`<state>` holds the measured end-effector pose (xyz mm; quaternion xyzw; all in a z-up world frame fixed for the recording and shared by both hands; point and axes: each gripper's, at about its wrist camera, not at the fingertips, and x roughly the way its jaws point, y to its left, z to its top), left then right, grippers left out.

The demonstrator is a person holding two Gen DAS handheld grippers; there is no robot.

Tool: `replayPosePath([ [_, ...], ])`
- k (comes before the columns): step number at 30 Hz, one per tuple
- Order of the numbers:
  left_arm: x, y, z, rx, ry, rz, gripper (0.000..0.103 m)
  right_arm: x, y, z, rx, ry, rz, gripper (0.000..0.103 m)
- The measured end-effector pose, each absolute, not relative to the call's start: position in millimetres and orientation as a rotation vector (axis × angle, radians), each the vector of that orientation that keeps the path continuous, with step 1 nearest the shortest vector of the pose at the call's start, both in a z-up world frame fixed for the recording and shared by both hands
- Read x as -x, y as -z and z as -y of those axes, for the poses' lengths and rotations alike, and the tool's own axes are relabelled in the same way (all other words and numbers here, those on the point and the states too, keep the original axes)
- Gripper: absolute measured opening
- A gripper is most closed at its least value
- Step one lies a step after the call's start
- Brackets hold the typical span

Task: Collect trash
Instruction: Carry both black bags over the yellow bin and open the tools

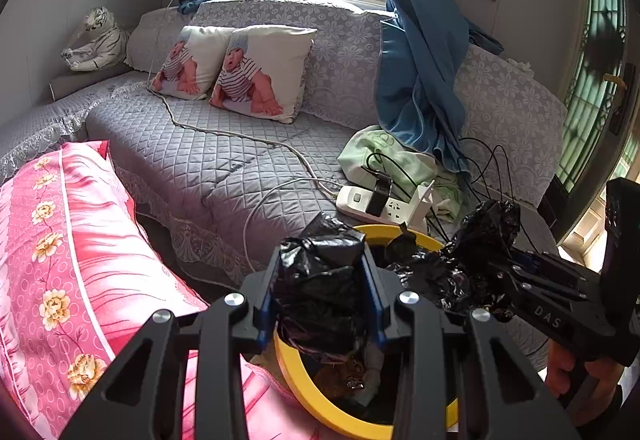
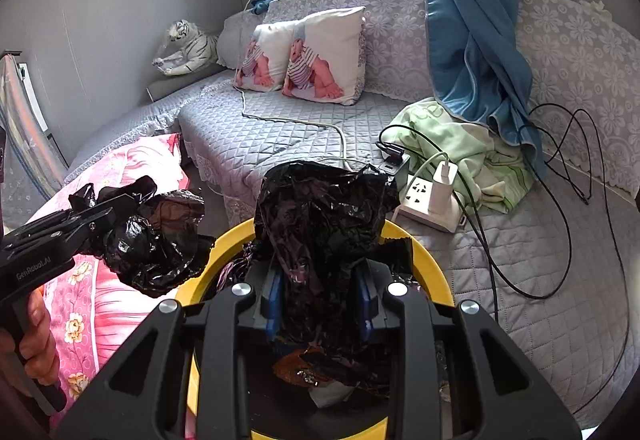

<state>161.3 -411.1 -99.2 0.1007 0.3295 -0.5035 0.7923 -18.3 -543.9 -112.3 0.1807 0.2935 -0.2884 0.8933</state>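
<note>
A: Gripping what, exactly?

B: 2 grippers each clench a bunch of the black bag (image 1: 320,280) lining the yellow bin (image 1: 316,396). The left gripper (image 1: 320,304) and right gripper (image 2: 320,304) hold opposite edges above the rim.

A: How far along?

B: Midway, I judge. Trash sits inside; the bag is gathered, not tied or lifted out.

A: Textures?

B: Thin, crinkled, glossy plastic; a smooth round rim; a quilted grey sofa (image 1: 224,160) behind.
</note>
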Motion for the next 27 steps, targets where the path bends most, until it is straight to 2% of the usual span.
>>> replayPosePath([
  [17, -161.2, 130.0, 440.8, -0.255, 1.070, -0.813, 0.035, 20.1, 146.0, 557.6, -0.454, 0.626, -0.696, 0.031],
  [19, -159.2, 129.4, 441.6, -0.253, 1.069, -0.811, 0.036, 22.4, 145.6, 559.6, -0.463, 0.633, -0.695, 0.037],
  [21, -157.4, 128.5, 441.5, -0.255, 1.068, -0.810, 0.038, 26.1, 144.4, 562.0, -0.480, 0.645, -0.686, 0.043],
  [23, -155.2, 127.4, 441.4, -0.255, 1.066, -0.812, 0.042, 29.7, 142.8, 563.6, -0.488, 0.657, -0.678, 0.045],
  [24, -154.5, 126.7, 441.0, -0.254, 1.064, -0.812, 0.043, 31.4, 141.7, 563.7, -0.493, 0.662, -0.672, 0.051],
  [25, -155.1, 126.9, 440.7, -0.252, 1.059, -0.812, 0.049, 33.4, 140.7, 564.2, -0.498, 0.668, -0.667, 0.056],
  [26, -155.3, 125.9, 438.8, -0.243, 1.053, -0.812, 0.057, 35.1, 139.8, 564.4, -0.504, 0.673, -0.663, 0.057],
  [27, -155.0, 124.3, 436.6, -0.231, 1.048, -0.810, 0.060, 36.5, 138.9, 564.8, -0.507, 0.676, -0.662, 0.057],
])
